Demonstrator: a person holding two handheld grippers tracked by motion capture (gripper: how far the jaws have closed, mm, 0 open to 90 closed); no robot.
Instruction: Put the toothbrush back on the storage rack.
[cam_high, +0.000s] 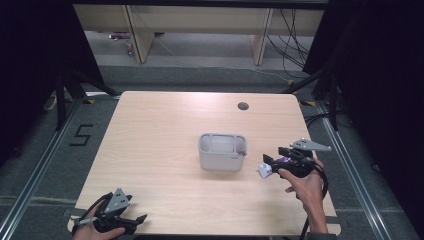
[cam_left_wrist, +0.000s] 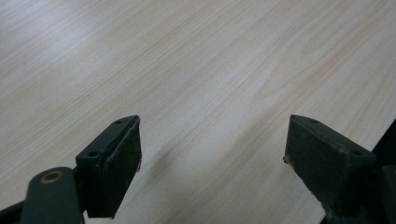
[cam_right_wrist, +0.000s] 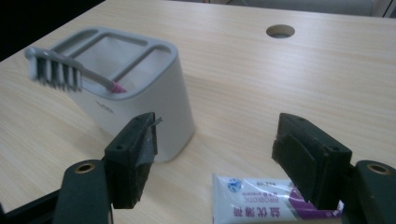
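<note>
**Right gripper spread over the toothpaste tube beside the grey holder**

Several things are only partly legible. In the right gripper view the toothpaste tube (cam_right_wrist: 261, 200) is cut off by the bottom edge, and its right end is hidden behind the right-hand jaw; the small print on its white and purple face cannot be read. In the high view the tube (cam_high: 265, 169) shows only as a small white and purple patch at the gripper's tips, so that view does not tell whether the tips touch it. The toothbrush (cam_right_wrist: 70, 74) has a blurred head, and its handle goes down into the holder, where the lower part is hidden. The left gripper view shows bare wood grain between its jaws and a dark strip at the near right corner, off the table (cam_left_wrist: 196, 70) edge.

The right gripper (cam_right_wrist: 215, 154) is spread wide. The tube lies flat on the table between the jaws, at their near end; no pad can be seen pressing on it, so it is not gripped. The tube sits just right of the grey holder (cam_high: 221, 151), near the table's right side. The holder stands upright at the middle of the table, the toothbrush leaning out of one of its compartments.

The left gripper (cam_left_wrist: 212, 154) is released too, jaws well apart over bare table at the near left corner, holding nothing.
</note>
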